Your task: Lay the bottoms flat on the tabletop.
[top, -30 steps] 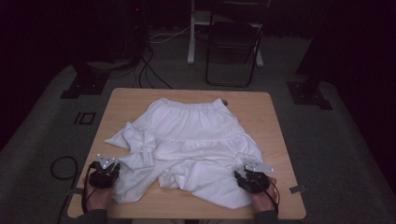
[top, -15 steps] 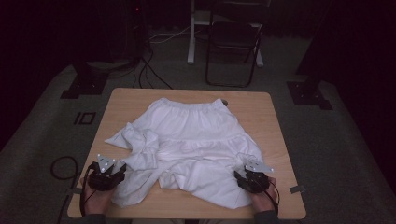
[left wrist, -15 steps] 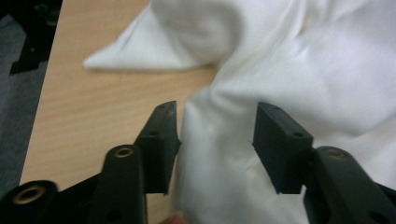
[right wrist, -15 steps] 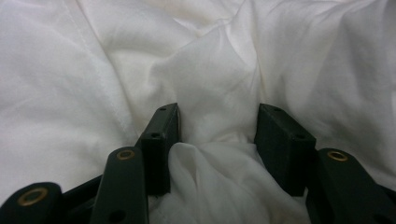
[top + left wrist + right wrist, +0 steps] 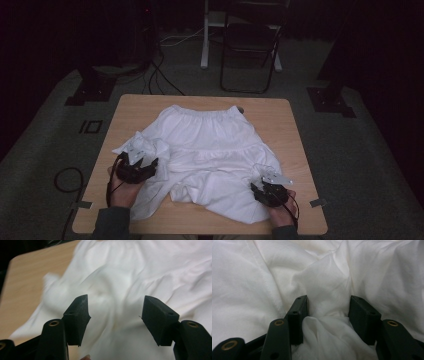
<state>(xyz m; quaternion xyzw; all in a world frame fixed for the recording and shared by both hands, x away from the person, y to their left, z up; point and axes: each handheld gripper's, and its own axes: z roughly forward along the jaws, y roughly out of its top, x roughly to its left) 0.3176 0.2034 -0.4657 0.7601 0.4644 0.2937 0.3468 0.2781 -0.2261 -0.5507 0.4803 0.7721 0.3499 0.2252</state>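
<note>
A white garment [image 5: 215, 145] with an elastic waistband at its far edge lies crumpled on the wooden table [image 5: 130, 107]. My left gripper [image 5: 145, 161] hovers over the garment's bunched left side. Its jaws have just been opening and stand open with nothing between them; in the left gripper view the white cloth [image 5: 120, 272] lies below the left gripper [image 5: 116, 306]. My right gripper [image 5: 265, 181] rests on the garment's near right part. In the right gripper view a fold of cloth [image 5: 329, 302] bulges up between the parted jaws of the right gripper [image 5: 328, 306].
A black folding chair [image 5: 250, 45] and a white post [image 5: 205, 35] stand beyond the table. Cables [image 5: 160, 75] run over the grey carpet. Black stand bases sit at the far left [image 5: 87, 92] and far right [image 5: 330, 100]. Bare wood borders the garment on every side.
My left gripper has opened and let go of the garment's near left edge. It has risen and moved forward toward the bunched left side. The right gripper has stayed put.
</note>
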